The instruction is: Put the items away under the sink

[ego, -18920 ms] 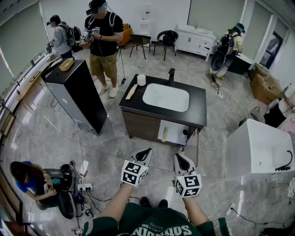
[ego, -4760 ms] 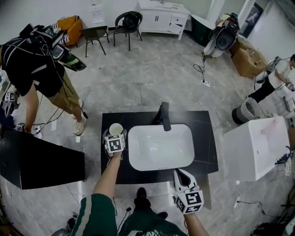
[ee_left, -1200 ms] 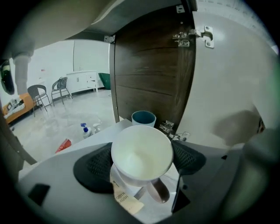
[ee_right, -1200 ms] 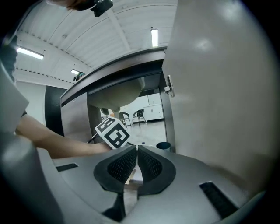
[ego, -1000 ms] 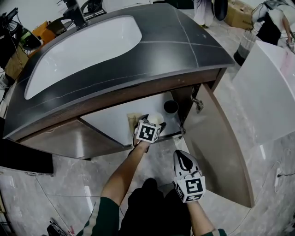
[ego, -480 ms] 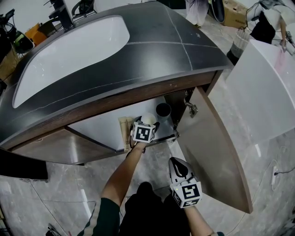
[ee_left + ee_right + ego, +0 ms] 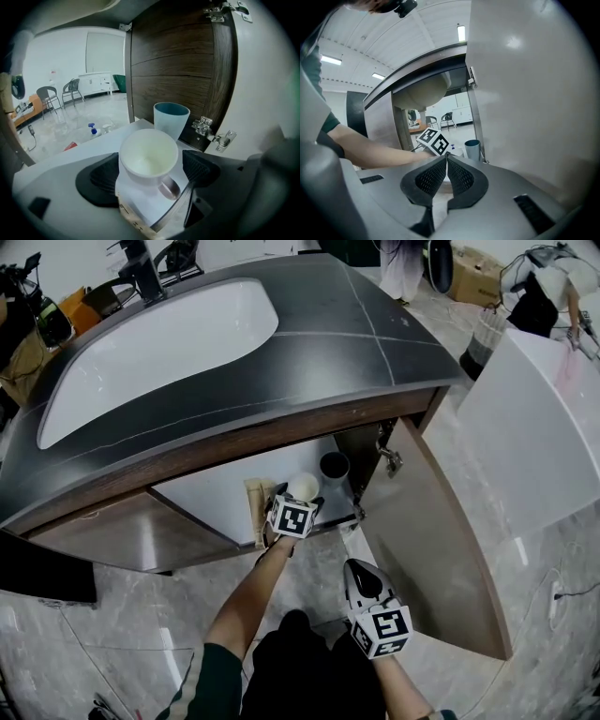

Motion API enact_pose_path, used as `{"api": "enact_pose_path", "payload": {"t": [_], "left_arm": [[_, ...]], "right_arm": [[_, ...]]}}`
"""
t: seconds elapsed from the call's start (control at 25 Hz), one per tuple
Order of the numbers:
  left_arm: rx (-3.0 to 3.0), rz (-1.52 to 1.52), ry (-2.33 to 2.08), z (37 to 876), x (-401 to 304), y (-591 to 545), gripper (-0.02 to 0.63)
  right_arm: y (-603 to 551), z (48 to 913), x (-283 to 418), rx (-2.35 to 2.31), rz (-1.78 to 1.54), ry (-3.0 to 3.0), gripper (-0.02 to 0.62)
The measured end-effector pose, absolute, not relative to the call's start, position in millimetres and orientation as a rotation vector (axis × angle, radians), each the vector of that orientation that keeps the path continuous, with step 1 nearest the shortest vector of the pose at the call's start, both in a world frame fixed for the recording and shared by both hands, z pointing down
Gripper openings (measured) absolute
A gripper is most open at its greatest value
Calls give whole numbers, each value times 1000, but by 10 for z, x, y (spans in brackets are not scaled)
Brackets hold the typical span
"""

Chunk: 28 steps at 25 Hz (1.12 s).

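We see the white ceramic mug [image 7: 149,154] standing upright at the centre of the left gripper view. Its long axis is vertical, its round mouth opens toward the top, and its loop handle turns to the bottom of the frame, toward the gripper's body. It sits on the white cabinet floor [image 7: 79,152] under the sink, near that floor's front edge. The left gripper [image 7: 152,172] brackets it with jaws parted. The left ribbed black pad meets the glossy wall, while a sliver of white shows between the mug and the right pad, so we read no squeeze. Just behind the mug, to its upper right, a matte blue-grey tumbler [image 7: 171,119] also stands upright, before the dark wood-grain side wall [image 7: 178,61] with its metal hinges [image 7: 213,132].

In the head view the mug is mid-frame below the black stone-look countertop [image 7: 375,343], with a tan wooden strip [image 7: 255,510] lying to its left. The right gripper [image 7: 362,570] hangs lower in the frame beside the pale open cabinet door [image 7: 441,549], its jaws pressed together on nothing.
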<state>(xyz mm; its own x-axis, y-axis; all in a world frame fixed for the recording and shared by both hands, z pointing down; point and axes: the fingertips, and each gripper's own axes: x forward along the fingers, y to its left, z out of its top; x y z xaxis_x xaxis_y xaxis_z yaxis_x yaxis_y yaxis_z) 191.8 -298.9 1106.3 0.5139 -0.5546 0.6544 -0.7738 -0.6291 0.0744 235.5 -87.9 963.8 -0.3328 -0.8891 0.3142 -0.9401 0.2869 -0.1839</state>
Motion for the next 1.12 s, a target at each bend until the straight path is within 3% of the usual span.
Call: {"api": "enact_pose_path", "payload": {"t": [0.32,0.44,0.52,0.6,0.84,1.12], "left_arm": [[2458,741,-1254,10532,1532,-2762,392],[2494,701,-1306,10230,1392,-2558,230],[2528,663,-1319,9987,1297,-2415,84],[2531,664,-1308,9774,1171,-2284,16],[2532,806,-1151,9024,1123,-1760,11],[2586,816,-1034,7349,1139,-1242,11]], "right_arm": [[-862,9498,2261,1749,529,-2409,43],[-828,9328,2205,1756,513,-2407,43],[-802,9165,2152,1756,512,-2404,43],[-795,8947,2067,1755,527,-2407,43],[-701,7989,1900,1697,592,-2391,43],[-632,6333,1858,1711,581,-2328,43]]}}
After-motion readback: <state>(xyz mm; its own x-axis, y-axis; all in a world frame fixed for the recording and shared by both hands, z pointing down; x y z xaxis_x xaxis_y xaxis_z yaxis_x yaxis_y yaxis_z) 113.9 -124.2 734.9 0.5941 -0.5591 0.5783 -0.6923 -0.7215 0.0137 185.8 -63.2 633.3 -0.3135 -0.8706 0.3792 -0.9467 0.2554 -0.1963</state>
